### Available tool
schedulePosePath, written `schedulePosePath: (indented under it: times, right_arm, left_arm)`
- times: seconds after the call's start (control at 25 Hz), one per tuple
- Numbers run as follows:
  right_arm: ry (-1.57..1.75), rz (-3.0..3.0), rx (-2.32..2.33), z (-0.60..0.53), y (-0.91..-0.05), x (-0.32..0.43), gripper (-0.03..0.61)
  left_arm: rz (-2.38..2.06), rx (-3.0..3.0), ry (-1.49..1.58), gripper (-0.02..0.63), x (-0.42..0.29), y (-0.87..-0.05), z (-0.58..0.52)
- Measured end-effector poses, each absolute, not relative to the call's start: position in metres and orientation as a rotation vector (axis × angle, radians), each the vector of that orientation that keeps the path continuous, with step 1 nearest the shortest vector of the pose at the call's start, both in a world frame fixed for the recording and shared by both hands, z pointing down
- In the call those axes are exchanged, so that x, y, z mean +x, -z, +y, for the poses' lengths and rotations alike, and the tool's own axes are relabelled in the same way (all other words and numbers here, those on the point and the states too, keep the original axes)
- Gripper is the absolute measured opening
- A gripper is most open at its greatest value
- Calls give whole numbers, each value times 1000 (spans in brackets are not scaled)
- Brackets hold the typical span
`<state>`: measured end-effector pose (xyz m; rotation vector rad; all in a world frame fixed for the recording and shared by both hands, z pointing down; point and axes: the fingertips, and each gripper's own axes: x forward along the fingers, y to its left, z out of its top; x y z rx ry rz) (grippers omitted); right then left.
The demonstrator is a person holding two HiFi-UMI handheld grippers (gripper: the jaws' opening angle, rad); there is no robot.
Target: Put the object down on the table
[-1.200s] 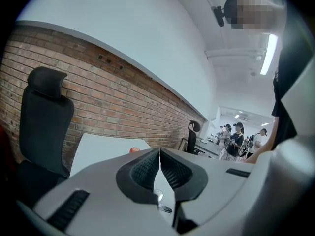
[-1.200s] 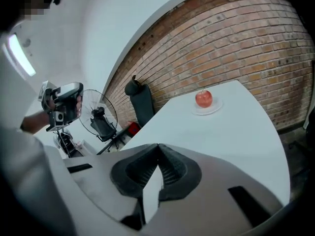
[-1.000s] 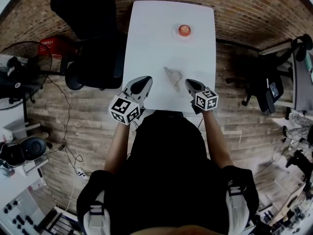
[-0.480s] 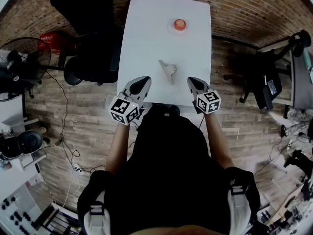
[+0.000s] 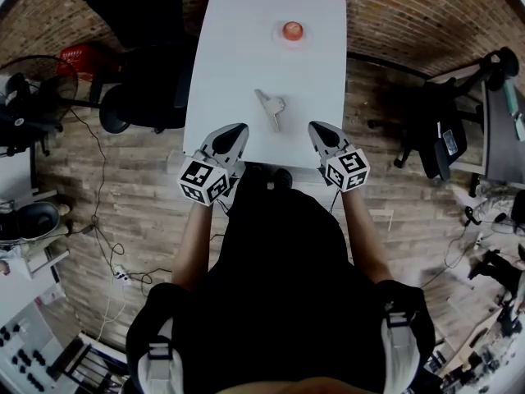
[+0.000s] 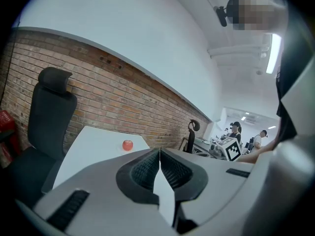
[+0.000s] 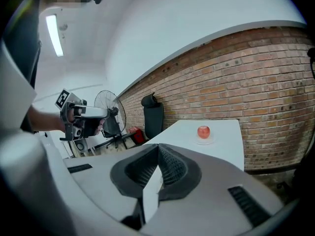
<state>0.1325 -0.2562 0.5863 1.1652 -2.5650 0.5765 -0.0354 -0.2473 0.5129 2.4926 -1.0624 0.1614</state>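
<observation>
Seen from above, a person (image 5: 283,286) in black stands at the near end of a white counter (image 5: 238,48), with a hand-held gripper in each hand. The left hand-held gripper (image 5: 236,130) and the right hand-held gripper (image 5: 314,127) are held over the counter's near edge, side by side and well apart, both pointing forward. In each gripper's own view the two ribbed jaws are pressed together at the tips, with nothing between them. The object (image 5: 271,107) is small, pale grey and forked, too small to identify. It lies flat on the counter just ahead of the two grippers, between them and touched by neither. Well beyond it, at the far end of the counter, a red apple (image 5: 293,29) sits on a small saucer (image 7: 205,140). A black office chair (image 5: 148,89) stands beside the counter on the left gripper's side, and a floor fan (image 5: 41,84) stands farther out that way. The gripper views show a brick wall (image 7: 256,77) behind the counter.
</observation>
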Motion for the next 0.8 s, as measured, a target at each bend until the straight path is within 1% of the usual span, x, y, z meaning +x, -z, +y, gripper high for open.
schedulePosePath:
  times: [0.24, 0.56, 0.8]
  right_arm:
    - [-553, -2591, 1158, -238, -576, 149, -2]
    - [-555, -2587, 1184, -219, -580, 165, -2]
    - [-545, -2575, 1165, -205, -593, 196, -2]
  left_arm:
    - [-1056, 2521, -179, 25, -10, -505, -235]
    - [-1069, 2521, -185, 25, 8, -504, -219]
    - [-1047, 2536, -185, 25, 50, -515, -210]
